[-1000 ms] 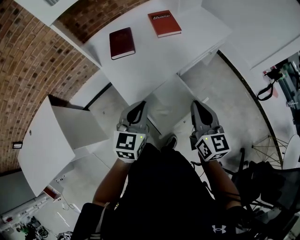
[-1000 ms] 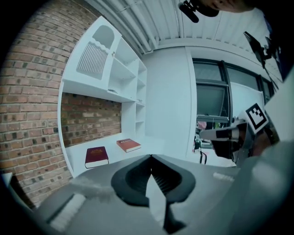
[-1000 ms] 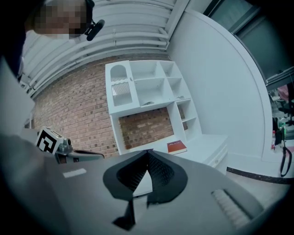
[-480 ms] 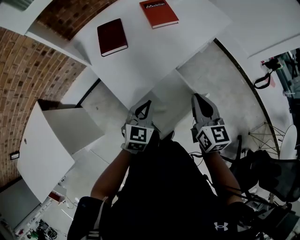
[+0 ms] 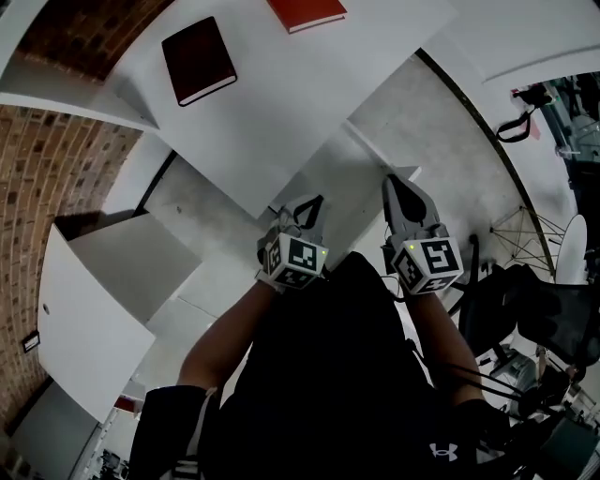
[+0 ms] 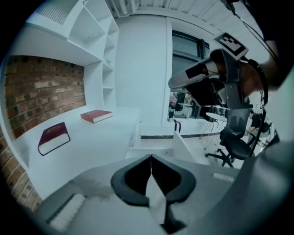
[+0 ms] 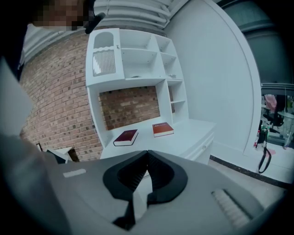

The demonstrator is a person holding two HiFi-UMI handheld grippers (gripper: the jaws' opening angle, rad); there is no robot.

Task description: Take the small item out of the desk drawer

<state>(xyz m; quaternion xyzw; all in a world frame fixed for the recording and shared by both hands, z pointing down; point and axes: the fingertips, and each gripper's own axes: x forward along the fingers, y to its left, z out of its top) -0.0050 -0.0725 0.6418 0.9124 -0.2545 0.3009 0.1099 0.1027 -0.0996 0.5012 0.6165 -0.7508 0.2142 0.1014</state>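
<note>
One broad white desk [image 5: 281, 103] is filling the far side of the scene. It is backing onto a brick wall [image 5: 56, 178] and carrying a white shelf unit [image 7: 133, 55] with open compartments along its far edge. At the left, a white cabinet [image 5: 84, 337] is standing open. Grey floor [image 5: 441, 150] is stretching away to the right, where a black office chair [image 6: 236, 142] is standing well apart from the desk.

The person, in a dark shirt [image 5: 328, 375], is standing near the desk's near right corner and holding both arms forward. The left gripper [image 5: 317, 201] is pointing forward and down just off the desk's near edge. Its jaws are pressing together along a thin seam, with nothing between them. The right gripper [image 5: 394, 180] is hovering to its right, the two apart. Its jaw tips are also meeting and are pinching nothing.

Two books are lying flat on the desk top, far from both grippers and apart from each other. A dark red book [image 5: 197, 60] is lying to the left and a red book [image 5: 305, 11] to the right.

The desk drawer [image 7: 194, 153] is sitting under the desk top at its right end. Its white front is carrying a small knob [image 7: 204, 147] and appearing closed, well apart from either gripper. The small item is showing in no view.
</note>
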